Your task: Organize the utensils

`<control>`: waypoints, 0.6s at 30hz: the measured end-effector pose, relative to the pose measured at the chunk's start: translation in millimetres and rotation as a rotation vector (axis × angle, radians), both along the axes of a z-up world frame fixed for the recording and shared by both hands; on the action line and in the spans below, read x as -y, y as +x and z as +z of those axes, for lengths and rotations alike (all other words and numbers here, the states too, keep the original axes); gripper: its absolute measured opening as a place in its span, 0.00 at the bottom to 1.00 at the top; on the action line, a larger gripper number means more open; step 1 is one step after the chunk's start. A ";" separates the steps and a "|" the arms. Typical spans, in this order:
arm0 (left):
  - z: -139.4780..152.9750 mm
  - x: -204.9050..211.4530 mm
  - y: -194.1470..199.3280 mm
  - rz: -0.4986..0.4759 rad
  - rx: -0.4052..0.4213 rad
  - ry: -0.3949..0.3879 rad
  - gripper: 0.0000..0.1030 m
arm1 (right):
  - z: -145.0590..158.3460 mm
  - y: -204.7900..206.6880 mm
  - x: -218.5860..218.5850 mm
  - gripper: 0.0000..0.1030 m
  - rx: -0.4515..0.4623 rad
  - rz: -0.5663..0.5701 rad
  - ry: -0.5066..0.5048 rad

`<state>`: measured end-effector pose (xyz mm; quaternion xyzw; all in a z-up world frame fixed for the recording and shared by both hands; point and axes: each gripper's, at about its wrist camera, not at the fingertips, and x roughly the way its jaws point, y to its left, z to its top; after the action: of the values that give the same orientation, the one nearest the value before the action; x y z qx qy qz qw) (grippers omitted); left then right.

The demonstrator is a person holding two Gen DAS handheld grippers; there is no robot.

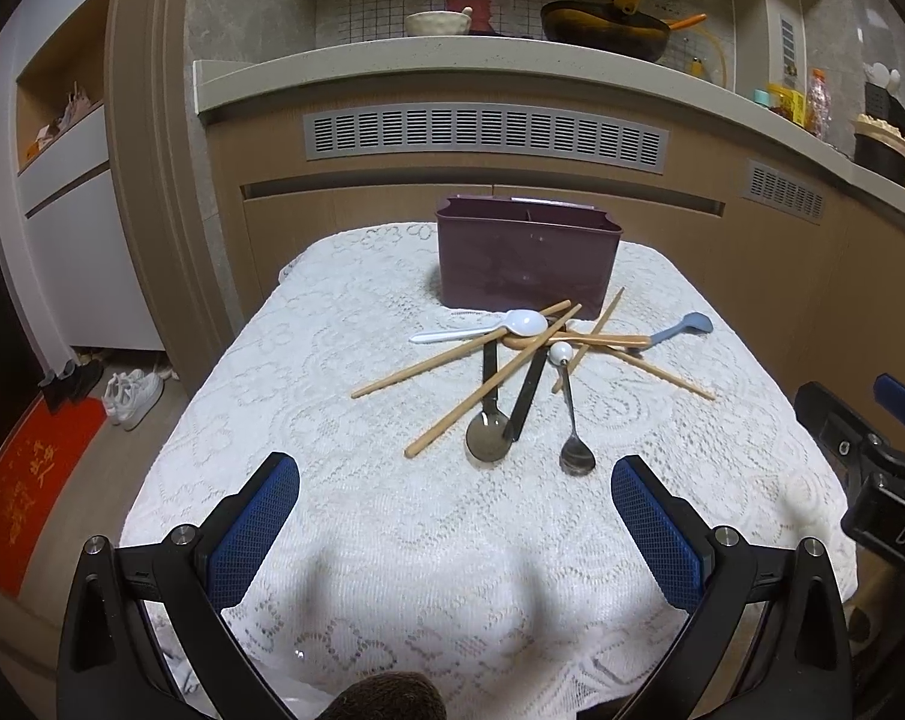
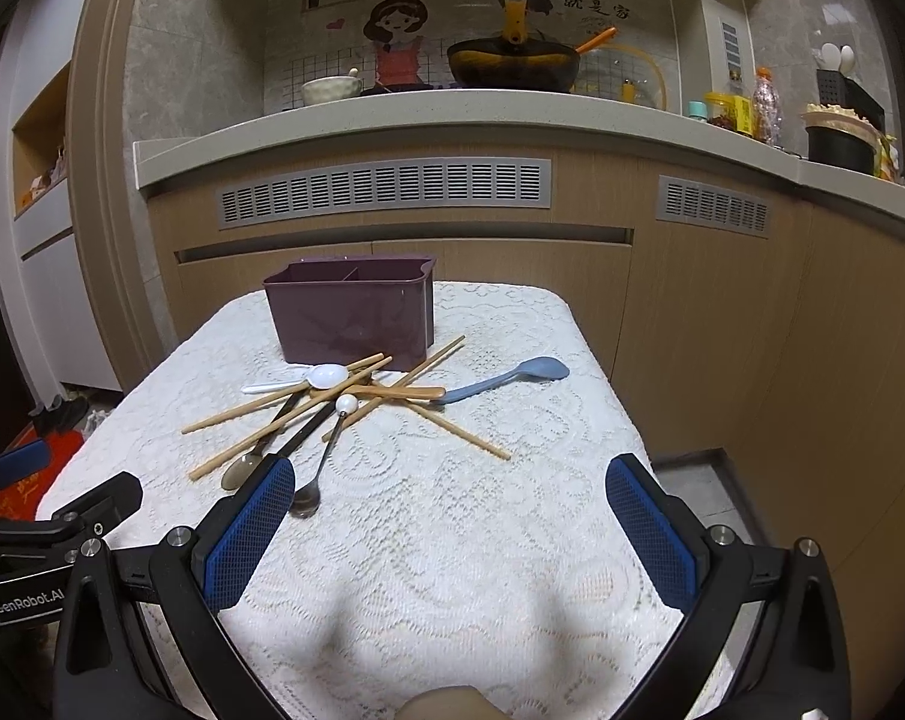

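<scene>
Both grippers, left (image 1: 455,483) and right (image 2: 449,480), hover empty with jaws wide. Tangled chopsticks (image 1: 493,381) and spoons (image 1: 575,414) near the table's far edge may scatter when one is lifted.

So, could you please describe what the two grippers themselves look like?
Both the left gripper and right gripper have black frames with silver bolts and two fingers faced with blue cross-hatched pads. White lettering marks the bodies: "GenRobot.AI" on the left, "DAS" on the right.

white lace-covered table (image 1: 392,540) carries a purple caddy (image 1: 527,258) and piled utensils (image 1: 530,360).
</scene>
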<state>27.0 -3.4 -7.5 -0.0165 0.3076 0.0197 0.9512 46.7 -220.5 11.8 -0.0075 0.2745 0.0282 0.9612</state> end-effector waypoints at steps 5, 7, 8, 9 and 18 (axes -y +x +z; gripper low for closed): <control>0.6 -1.7 25.3 -0.028 0.004 0.005 1.00 | 2.3 23.5 3.6 1.00 -0.017 0.001 -0.009; -0.9 -0.9 40.8 -0.066 -0.015 0.005 1.00 | 3.4 37.5 7.0 1.00 -0.027 0.001 0.000; -2.2 0.1 48.7 -0.091 -0.029 0.006 1.00 | 3.3 41.7 7.7 1.00 -0.031 0.001 0.003; -4.2 2.1 57.6 -0.118 -0.048 0.012 1.00 | 3.3 48.7 9.5 1.00 -0.039 0.000 0.010; -29.6 6.4 144.5 -0.296 -0.142 0.044 1.00 | -11.5 84.3 10.6 0.99 -0.130 0.069 0.000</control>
<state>171.5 -9.8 -37.1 0.0514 0.3724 -0.1128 0.9198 131.1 -231.1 0.3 -0.0153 0.3360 0.0617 0.9397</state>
